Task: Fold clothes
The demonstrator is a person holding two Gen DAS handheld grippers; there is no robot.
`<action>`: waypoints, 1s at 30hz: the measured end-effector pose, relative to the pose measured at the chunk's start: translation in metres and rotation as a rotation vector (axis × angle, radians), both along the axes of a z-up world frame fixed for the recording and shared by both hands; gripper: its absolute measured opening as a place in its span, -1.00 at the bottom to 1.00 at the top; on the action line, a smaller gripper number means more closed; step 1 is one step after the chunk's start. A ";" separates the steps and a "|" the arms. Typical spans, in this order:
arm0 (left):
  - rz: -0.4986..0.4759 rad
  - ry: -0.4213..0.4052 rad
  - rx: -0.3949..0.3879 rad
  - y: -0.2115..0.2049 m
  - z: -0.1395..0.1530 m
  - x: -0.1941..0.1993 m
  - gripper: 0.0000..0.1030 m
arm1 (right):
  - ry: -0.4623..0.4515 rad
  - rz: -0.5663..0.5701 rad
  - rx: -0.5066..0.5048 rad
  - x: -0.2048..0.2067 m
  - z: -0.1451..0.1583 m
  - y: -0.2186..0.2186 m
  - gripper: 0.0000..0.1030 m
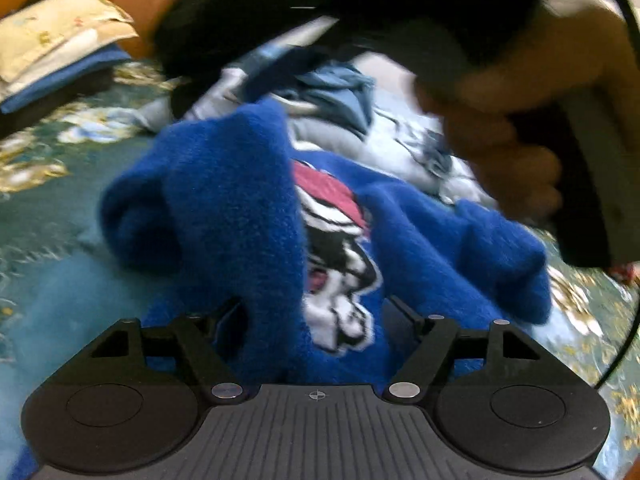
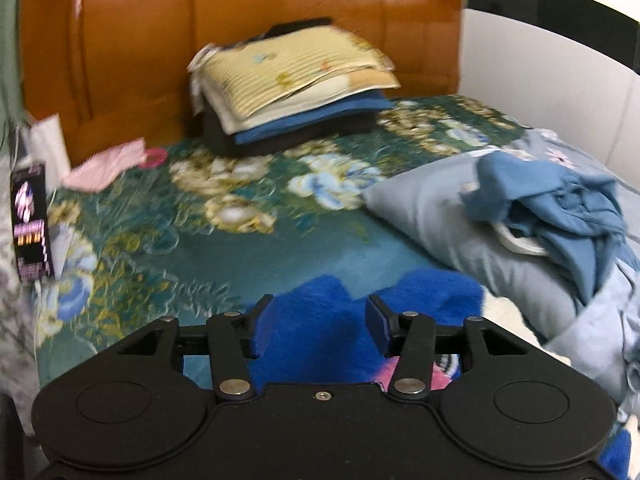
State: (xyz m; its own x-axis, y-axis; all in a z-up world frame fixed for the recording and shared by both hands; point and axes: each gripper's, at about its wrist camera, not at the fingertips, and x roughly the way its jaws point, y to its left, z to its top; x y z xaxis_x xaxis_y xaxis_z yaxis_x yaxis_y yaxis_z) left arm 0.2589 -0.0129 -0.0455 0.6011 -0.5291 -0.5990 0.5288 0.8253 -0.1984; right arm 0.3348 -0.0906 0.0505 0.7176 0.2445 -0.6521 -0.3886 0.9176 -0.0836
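Note:
A bright blue fleece garment (image 1: 240,208) with a red, white and black picture on it lies rumpled on the floral bedspread (image 1: 48,216). One fold of it stands up. My left gripper (image 1: 316,312) hangs low over the fleece, jaws wide, with a thick ridge of fabric between the fingers; I see no pads pressing on it. A person's hand (image 1: 512,132) holds the other gripper at the upper right, blurred. In the right wrist view my right gripper (image 2: 318,326) is open, its blue pads apart just above the fleece (image 2: 328,304).
A stack of folded clothes (image 2: 296,92) sits against the orange headboard (image 2: 240,20). A grey pillow (image 2: 440,216) with a crumpled light blue garment (image 2: 560,208) lies to the right. A pink cloth (image 2: 108,164) lies at the far left.

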 end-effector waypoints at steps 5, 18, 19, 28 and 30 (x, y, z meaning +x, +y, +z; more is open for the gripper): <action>-0.015 -0.023 0.062 -0.003 -0.003 -0.006 0.44 | 0.022 0.050 -0.144 0.008 -0.022 0.019 0.07; 0.231 -0.035 -0.058 0.087 0.023 0.008 0.62 | 0.073 -0.001 -0.143 0.008 -0.051 -0.007 -0.61; 0.271 -0.045 -0.053 0.091 0.023 0.017 0.62 | 0.070 -0.006 -0.127 0.006 -0.052 -0.010 -0.62; 0.387 -0.101 0.110 0.080 0.005 0.080 0.54 | 0.070 -0.009 -0.063 -0.001 -0.055 -0.026 -0.62; 0.363 -0.099 0.113 0.075 -0.001 0.084 0.46 | 0.071 -0.010 -0.045 0.000 -0.056 -0.029 -0.62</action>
